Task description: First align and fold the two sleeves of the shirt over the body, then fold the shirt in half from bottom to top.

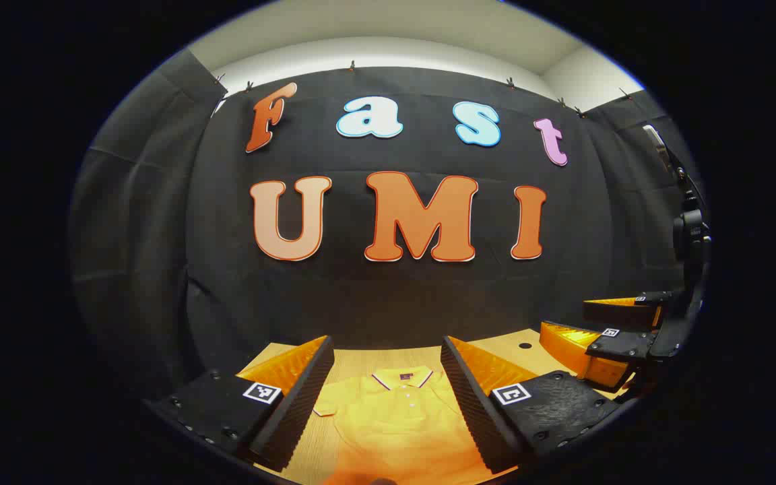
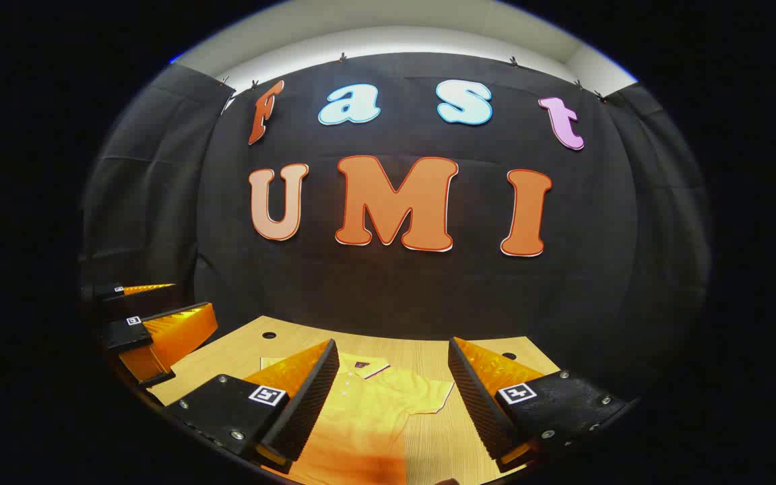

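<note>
Yellow cloth, one polo shirt (image 1: pixel 398 421), lay flat on the pale wooden worktop (image 2: pixel 422 360), collar toward the far edge by the black wall and the body running toward the near edge. In the left gripper view the collar (image 1: pixel 403 377) and a buttoned placket showed between the fingers, with one short sleeve (image 1: pixel 325 406) spread out to the side. In the right gripper view the other sleeve (image 2: pixel 432 394) lay spread on bare wood. That made two sleeves, neither yet folded over the body.

Both tools hung above the shirt and touched nothing. The left hand-held gripper (image 1: pixel 388 397) had its fingers well apart, and so did the right hand-held gripper (image 2: pixel 393 397); each could also be seen off to the side in the other's view.

By the look of it, the shirt was light, thin knit: soft, limp, likely to sag and wrinkle when lifted, and not fragile. A pinch at each sleeve's outer hem seemed the best hold, one sleeve per tool. For the later bottom-to-top fold, the two corners of the bottom hem would serve, though that hem lay out of sight.

Two round holes (image 2: pixel 269 335) sat in the worktop near its far corners.
</note>
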`<state>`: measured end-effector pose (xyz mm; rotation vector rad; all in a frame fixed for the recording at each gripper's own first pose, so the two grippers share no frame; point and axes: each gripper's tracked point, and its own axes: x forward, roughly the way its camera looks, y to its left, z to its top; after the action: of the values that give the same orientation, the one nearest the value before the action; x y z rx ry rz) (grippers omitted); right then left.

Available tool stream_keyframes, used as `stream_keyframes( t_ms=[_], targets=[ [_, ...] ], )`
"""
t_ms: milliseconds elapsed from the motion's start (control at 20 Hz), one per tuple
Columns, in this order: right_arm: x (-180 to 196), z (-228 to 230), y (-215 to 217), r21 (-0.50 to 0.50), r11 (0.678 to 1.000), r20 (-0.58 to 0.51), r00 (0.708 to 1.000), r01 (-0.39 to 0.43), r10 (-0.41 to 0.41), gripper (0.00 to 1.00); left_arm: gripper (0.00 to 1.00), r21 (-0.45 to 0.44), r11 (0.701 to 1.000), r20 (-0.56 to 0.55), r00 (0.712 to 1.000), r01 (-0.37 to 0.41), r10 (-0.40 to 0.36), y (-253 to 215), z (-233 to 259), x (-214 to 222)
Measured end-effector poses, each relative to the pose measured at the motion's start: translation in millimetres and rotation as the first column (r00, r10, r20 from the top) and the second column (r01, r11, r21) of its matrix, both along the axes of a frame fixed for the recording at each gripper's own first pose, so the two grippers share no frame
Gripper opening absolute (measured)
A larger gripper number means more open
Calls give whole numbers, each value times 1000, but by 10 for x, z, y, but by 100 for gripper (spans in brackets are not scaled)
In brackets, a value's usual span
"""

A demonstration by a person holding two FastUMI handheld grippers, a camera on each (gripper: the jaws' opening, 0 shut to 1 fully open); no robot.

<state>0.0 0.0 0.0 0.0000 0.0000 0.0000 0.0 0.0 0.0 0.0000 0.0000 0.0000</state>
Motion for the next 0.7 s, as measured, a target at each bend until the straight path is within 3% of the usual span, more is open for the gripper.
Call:
stream_keyframes(
  t_ms=[700],
  targets=[
    [-6,-69,212,-3,999,-29,999,32,-32,99,98,-8,1000,3,1000,16,-16,285,-44,-49]
  ],
)
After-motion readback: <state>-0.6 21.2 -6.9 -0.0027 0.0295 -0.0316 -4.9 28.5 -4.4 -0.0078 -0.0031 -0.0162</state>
